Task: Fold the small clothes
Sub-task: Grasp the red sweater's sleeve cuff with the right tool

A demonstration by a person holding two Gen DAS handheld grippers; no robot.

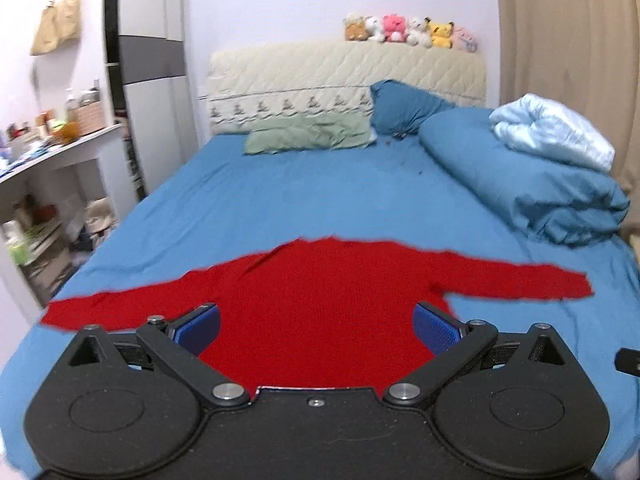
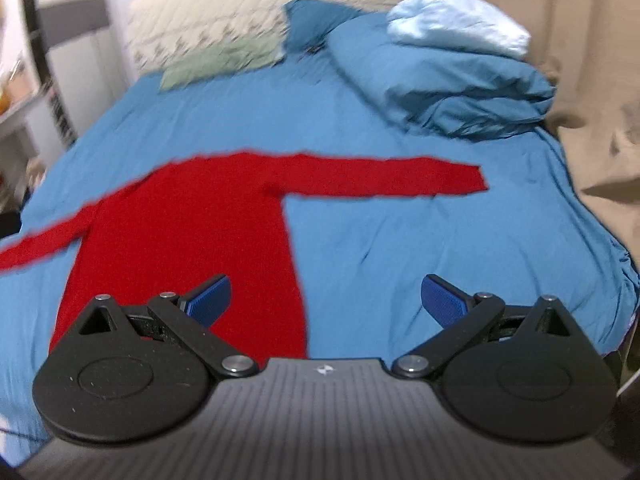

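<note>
Red sweater flat on blue bed, sleeves spread.
Both tools gape, holding nothing; plush toys line the headboard.

Red long-sleeved top: spread flat on blue bed sheet, centre-left, sleeves outstretched. Right gripper: bottom of frame, blue pads wide apart. Bundled blue duvet, pale blanket: upper right.

Home bedroom, bed, pillow, plush toys
</note>
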